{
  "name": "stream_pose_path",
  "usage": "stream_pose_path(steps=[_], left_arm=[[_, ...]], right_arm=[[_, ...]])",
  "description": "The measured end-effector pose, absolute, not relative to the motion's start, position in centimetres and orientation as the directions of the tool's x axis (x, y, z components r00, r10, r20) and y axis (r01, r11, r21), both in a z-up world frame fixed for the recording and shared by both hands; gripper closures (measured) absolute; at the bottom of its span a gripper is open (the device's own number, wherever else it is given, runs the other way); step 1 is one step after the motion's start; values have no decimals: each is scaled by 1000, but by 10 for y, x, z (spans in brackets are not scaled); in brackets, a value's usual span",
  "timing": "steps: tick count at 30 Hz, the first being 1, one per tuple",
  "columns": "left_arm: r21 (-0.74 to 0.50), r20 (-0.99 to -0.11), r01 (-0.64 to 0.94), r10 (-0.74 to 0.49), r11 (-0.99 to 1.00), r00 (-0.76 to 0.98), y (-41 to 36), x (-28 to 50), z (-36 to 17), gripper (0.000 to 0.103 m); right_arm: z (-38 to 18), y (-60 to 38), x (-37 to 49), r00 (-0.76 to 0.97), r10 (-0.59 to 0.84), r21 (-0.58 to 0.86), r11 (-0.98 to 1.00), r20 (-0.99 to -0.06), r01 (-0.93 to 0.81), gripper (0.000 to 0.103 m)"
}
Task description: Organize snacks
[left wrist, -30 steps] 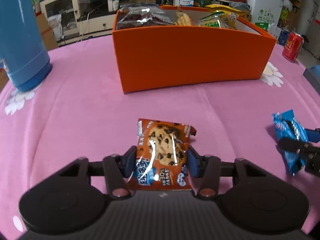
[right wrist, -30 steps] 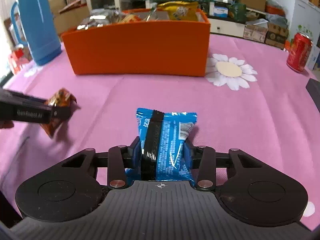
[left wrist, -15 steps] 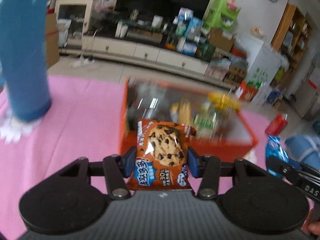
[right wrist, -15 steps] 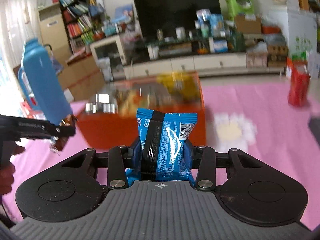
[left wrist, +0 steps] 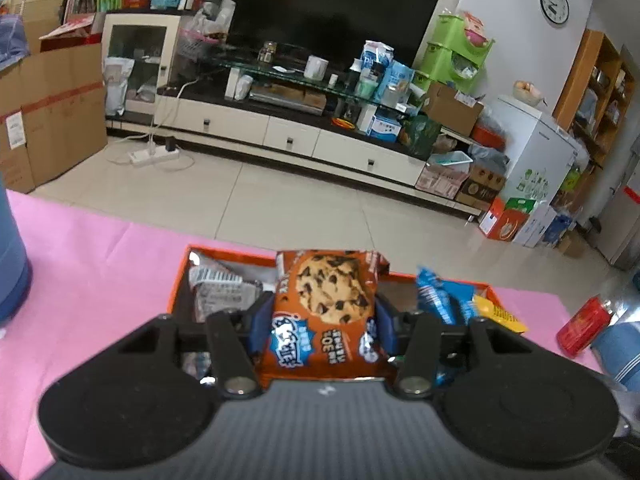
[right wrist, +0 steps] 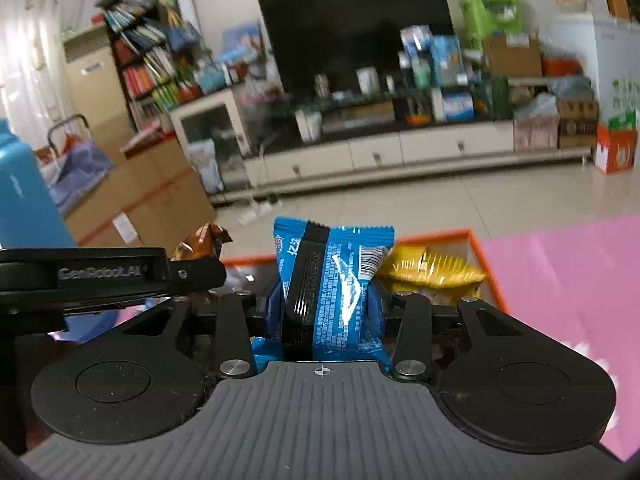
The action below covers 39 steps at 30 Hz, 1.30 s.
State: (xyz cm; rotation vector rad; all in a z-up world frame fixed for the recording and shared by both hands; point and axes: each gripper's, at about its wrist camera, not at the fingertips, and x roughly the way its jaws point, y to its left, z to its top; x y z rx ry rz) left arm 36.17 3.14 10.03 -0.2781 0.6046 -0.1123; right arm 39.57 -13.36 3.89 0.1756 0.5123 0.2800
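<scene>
Only left view shows red can [left wrist: 585, 326], left tool [left wrist: 320, 312] clamping cookie packet [left wrist: 326, 312], right tool [right wrist: 326, 300] clamping blue packet [right wrist: 336, 288]

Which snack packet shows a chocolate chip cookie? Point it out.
The orange packet clamped in the left gripper. The right gripper holds a plain blue packet instead.

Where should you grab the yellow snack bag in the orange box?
The yellow snack bag lies in the right end of the orange box. I'd come down from above and pinch its puffy top edge, since the box walls block the sides.
</scene>
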Motion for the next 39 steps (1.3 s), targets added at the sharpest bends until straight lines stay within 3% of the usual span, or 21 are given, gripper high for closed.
stream_pose_path(steps=[9, 12, 15, 16, 17, 19, 25, 29, 35, 39], left_arm=[[-238, -534, 48, -172, 970, 828, 28, 363, 89, 46], [-217, -527, 65, -173, 974, 832, 21, 360, 90, 34], [-217, -516, 58, -165, 974, 840, 21, 358, 94, 27], [-226, -506, 55, -165, 973, 846, 23, 356, 97, 21], [-237, -491, 52, -165, 970, 855, 23, 353, 100, 15], [-256, -446, 51, -165, 965, 880, 25, 344, 111, 10], [-252, -357, 83, -173, 964, 918, 23, 314, 146, 2], [-174, -350, 98, -155, 980, 924, 12, 289, 159, 2], [-72, -404, 102, -123, 992, 906, 2, 231, 145, 1], [-29, -493, 82, -86, 996, 866, 2, 182, 112, 1]], right_arm=[[10, -107, 408, 815, 264, 112, 964, -517, -241, 80], [12, -108, 405, 814, 267, 122, 963, -516, -239, 79], [14, -112, 403, 811, 279, 139, 960, -514, -243, 71], [16, -114, 402, 812, 283, 146, 959, -509, -243, 64], [18, -115, 400, 814, 295, 157, 956, -500, -250, 43], [27, -117, 392, 822, 325, 183, 945, -468, -270, 24], [53, -112, 363, 867, 279, 66, 959, -413, -276, 17], [61, -123, 336, 875, 273, 81, 961, -400, -263, 14], [57, -161, 293, 859, 253, 137, 967, -446, -214, 13], [46, -193, 253, 839, 241, 209, 965, -487, -156, 12]])
